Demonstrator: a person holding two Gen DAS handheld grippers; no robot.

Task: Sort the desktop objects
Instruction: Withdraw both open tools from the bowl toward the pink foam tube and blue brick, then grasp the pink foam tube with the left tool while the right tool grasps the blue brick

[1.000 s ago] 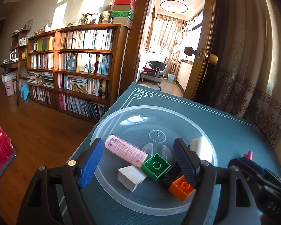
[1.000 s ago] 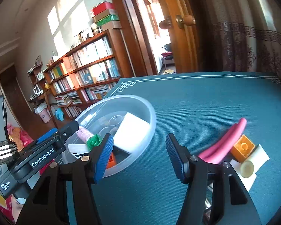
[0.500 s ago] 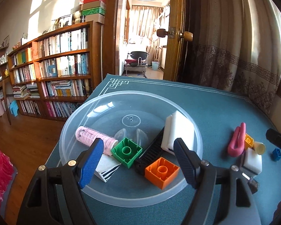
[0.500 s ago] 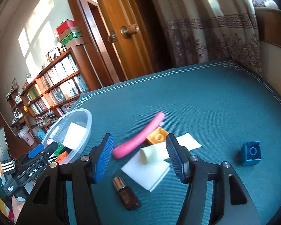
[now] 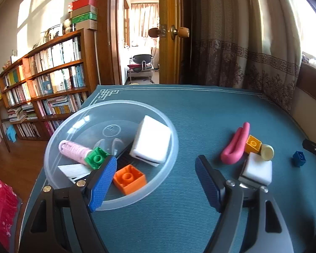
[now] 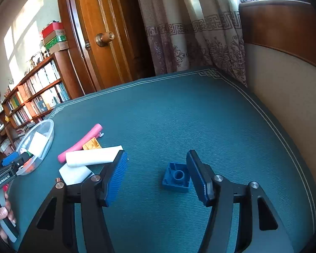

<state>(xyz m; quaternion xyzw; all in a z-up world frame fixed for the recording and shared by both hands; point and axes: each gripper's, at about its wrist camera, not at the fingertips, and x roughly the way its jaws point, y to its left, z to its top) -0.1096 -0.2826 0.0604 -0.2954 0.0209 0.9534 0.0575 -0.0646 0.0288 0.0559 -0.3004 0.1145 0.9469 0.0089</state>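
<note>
A clear plastic bowl (image 5: 78, 116) on the teal mat holds a pink roller (image 5: 72, 150), a green brick (image 5: 95, 159), an orange brick (image 5: 129, 178) and a white block (image 5: 151, 141). My left gripper (image 5: 155, 181) hovers open over the bowl's near right rim. To the right lie a pink tube (image 5: 234, 145), a yellow-orange brick (image 5: 252, 144), a cream cylinder (image 5: 267, 151) and a white block (image 5: 257, 167). A blue brick (image 6: 177, 177) lies upside down on the mat. My right gripper (image 6: 157, 177) stands open, its right finger beside that brick.
The teal mat (image 6: 179, 116) ends at a padded wall on the right and a curtain (image 5: 242, 42) and door (image 6: 103, 42) at the back. A bookshelf (image 5: 42, 80) stands left of the table. A hand (image 6: 0, 217) holds the left gripper's handle.
Both grippers have swung right. The left one went from over the bowl's middle to its right rim. The right one left the pink tube pile and reached the blue brick.
</note>
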